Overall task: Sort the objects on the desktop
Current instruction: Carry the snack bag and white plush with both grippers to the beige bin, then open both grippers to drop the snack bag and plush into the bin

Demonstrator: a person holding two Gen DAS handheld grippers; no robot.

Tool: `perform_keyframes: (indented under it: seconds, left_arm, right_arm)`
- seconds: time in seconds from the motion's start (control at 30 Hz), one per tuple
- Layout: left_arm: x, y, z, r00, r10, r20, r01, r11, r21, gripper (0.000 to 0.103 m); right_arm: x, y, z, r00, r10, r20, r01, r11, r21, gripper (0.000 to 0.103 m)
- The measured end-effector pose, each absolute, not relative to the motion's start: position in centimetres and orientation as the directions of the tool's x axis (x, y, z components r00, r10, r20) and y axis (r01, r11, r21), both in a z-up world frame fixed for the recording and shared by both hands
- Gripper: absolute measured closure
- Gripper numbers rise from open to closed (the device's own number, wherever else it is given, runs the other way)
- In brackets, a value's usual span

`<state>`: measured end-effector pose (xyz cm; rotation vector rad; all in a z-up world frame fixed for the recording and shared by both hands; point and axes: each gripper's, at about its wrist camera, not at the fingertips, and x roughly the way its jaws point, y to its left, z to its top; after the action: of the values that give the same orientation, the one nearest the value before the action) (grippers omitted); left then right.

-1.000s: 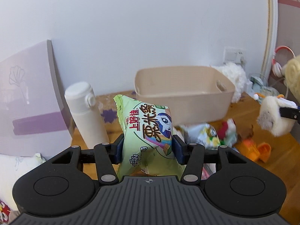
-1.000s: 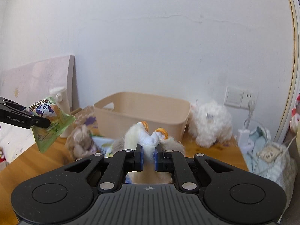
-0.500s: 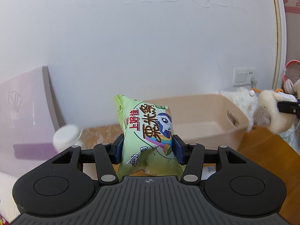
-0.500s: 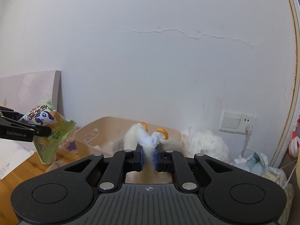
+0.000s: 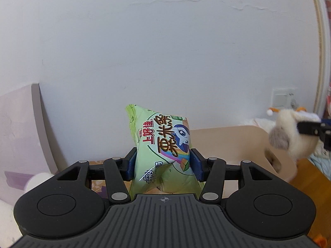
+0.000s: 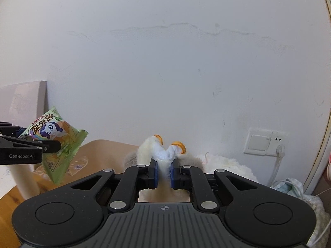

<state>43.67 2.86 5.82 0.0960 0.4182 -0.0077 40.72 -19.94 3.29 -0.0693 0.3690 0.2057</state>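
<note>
Both grippers are loaded and held up in front of a white wall (image 5: 165,51). Left gripper (image 5: 163,166) pinches a green snack bag (image 5: 163,142) between its blue pads, squeezing the packet at its lower half so the top puffs out above the fingers; the bag stands roughly upright with its printed cartoon face toward the camera. Right gripper (image 6: 163,173) has its jaws drawn nearly together on a cream plush toy (image 6: 163,155), gripping a white tuft of it, with two small orange-tipped nubs poking up above the pads.

Below and beyond both grippers sits a beige plastic bin (image 5: 238,144), open at the top, with a handle cutout in its right end; in the right wrist view the snack bag hangs at about the bin's left edge, and the plush toy is in front of its far rim. A pale lilac board (image 5: 22,128) leans against the wall at the left. A second fluffy white toy (image 6: 227,165) lies to the right of the bin, near the wall. On the wall to the right is a white switch and socket plate (image 6: 264,142) with a cable plugged in. Wooden tabletop (image 5: 306,177) shows at the right.
</note>
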Motion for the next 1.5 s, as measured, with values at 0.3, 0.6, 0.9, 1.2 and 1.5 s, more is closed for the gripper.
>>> perform_keyframes:
  seconds: [0.3, 0.6, 0.9, 1.2, 1.5]
  left_arm:
    - [48.7, 2.1, 1.8, 0.877, 0.003, -0.481, 0.037, 0.997, 0.074, 0.049]
    - [50.7, 1.7, -0.2, 0.855, -0.022, -0.518, 0.069, 0.995, 0.072, 0.046]
    - [50.8, 1.8, -0.5, 0.855, -0.044, -0.516, 0.089, 0.994, 0.062, 0.022]
    - [47.3, 2.9, -0.4, 0.871, -0.027, -0.491, 0.056, 0.997, 0.044, 0.021]
    - [40.1, 7.4, 2.0, 0.896, -0.02, -0.443, 0.027, 1.0, 0.01, 0.019]
  right_arm:
    - [45.2, -17.8, -1.3, 0.859, 0.185, -0.477, -0.239, 0.97, -0.054, 0.092]
    - [46.4, -17.4, -3.7, 0.842, 0.168, -0.513, -0.238, 0.969, -0.073, 0.09]
    - [46.6, -18.0, -3.1, 0.864, 0.154, -0.479, -0.241, 0.963, -0.124, 0.036]
    - [44.0, -18.7, -2.0, 0.898, 0.125, -0.421, -0.211, 0.964, -0.163, 0.0]
    - [38.3, -20.0, 0.7, 0.922, 0.096, -0.375, -0.174, 0.968, -0.181, 0.0]
